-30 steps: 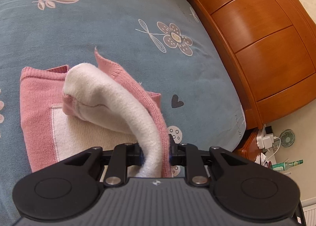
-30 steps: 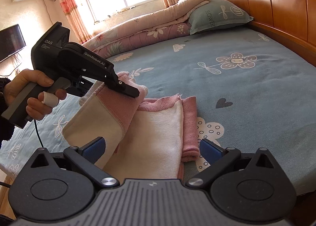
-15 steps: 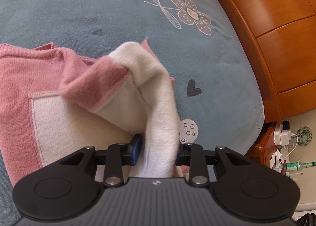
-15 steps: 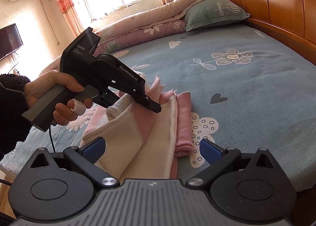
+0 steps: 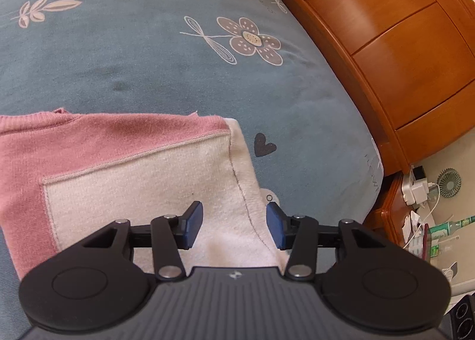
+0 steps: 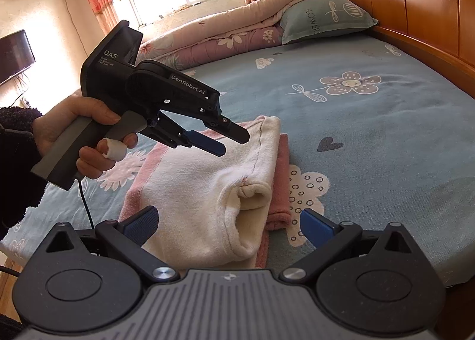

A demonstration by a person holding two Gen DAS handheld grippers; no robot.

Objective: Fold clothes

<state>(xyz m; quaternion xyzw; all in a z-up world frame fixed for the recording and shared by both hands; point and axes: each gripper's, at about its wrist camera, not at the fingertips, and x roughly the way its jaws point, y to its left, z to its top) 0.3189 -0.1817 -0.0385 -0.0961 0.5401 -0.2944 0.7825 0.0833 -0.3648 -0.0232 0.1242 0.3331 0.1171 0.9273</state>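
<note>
the sweater (image 6: 207,191) lies folded at the near edge of the bed (image 6: 371,132). left gripper (image 6: 230,141) hovers spread above it, right gripper (image 6: 228,221) spread too. next, probably smoothing the bulging sleeve.

I see a pink-and-cream fleece garment (image 6: 207,191) folded flat on the blue floral bedsheet (image 6: 371,138), cream inner side up, a cream sleeve (image 6: 252,194) curled at its near edge.

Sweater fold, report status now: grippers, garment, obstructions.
Left gripper open, above the sweater, holding nothing. Right gripper open, empty, at its near edge. Sweater folded on the bed, sleeve cuff on top. Nothing in the way.
</note>
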